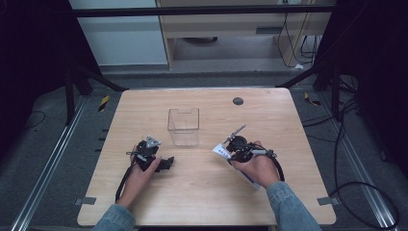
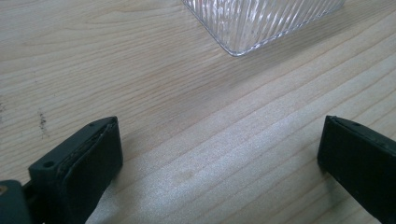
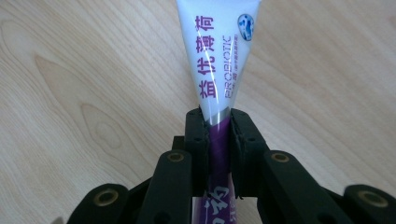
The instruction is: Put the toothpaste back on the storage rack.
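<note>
Nearest the person's edge: two denim sleeves, coming in over the wooden table (image 1: 202, 202).

At near left: left gripper (image 1: 166, 162), low over the bare wood, jaws spread wide with nothing between them; in the left gripper view, only table grain in the gap between the two black pads (image 2: 93, 172).

At near right, about level with it and well apart: right gripper (image 1: 230, 144), jaws pinched tight on a white and purple tube (image 3: 219, 65). In the right gripper view, tube squeezed flat between the pads (image 3: 198, 140), purple part on the near side of the grip, white printed part fanning out wider beyond it, over the wood. In the high view, white end of the tube (image 1: 222, 151) poking out left of the right hand (image 1: 257, 166), the other end under the hand; whether resting on the table or lifted just clear, cannot tell.

Farther off, between the two grippers and beyond them: clear plastic box (image 1: 183, 127), upright, open at the top; one ribbed corner (image 2: 261, 23) at the top of the left gripper view.

Farthest, right of centre: small dark round spot (image 1: 237, 101) on the tabletop.
</note>
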Demonstrator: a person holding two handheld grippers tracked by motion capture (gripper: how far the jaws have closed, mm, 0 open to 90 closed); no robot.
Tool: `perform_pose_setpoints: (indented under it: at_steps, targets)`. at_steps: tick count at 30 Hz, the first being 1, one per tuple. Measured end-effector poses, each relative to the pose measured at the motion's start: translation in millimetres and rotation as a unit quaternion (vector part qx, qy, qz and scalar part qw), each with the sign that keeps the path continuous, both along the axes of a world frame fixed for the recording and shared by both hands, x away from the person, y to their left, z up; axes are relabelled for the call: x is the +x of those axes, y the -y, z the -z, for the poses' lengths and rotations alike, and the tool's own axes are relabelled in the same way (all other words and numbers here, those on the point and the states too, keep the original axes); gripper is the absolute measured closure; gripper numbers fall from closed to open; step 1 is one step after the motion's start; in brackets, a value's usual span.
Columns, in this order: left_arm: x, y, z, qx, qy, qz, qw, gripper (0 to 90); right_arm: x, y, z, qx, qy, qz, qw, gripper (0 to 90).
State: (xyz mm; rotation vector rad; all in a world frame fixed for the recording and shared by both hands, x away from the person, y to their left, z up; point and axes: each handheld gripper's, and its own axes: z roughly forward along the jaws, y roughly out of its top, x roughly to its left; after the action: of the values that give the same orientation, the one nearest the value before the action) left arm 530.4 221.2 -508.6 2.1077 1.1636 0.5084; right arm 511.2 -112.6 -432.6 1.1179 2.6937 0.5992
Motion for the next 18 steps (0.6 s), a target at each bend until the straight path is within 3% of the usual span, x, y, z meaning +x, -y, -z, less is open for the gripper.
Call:
perform_pose_setpoints:
  at_steps: [3,8,11,18]
  targets:
    - [0.0,0.0,0.0,0.000,0.000,0.000,1.0000,0.0,1.0,1.3,-5.6,0.003,0.007,0.003,1.0000,78.7]
    - [0.0,0.0,0.0,0.000,0.000,0.000,1.0000,0.0,2.8,5.0,-18.4,0.036,0.038,0.010,0.9986,78.7]
    - [0.0,0.0,0.0,0.000,0.000,0.000,1.0000,0.0,3.4,5.3,-21.1,0.042,0.047,0.013,0.9979,78.7]
    - [0.0,-0.2,-0.1,0.002,0.000,0.001,1.0000,0.0,7.7,1.0,-30.5,0.077,0.078,0.025,0.9937,78.8]
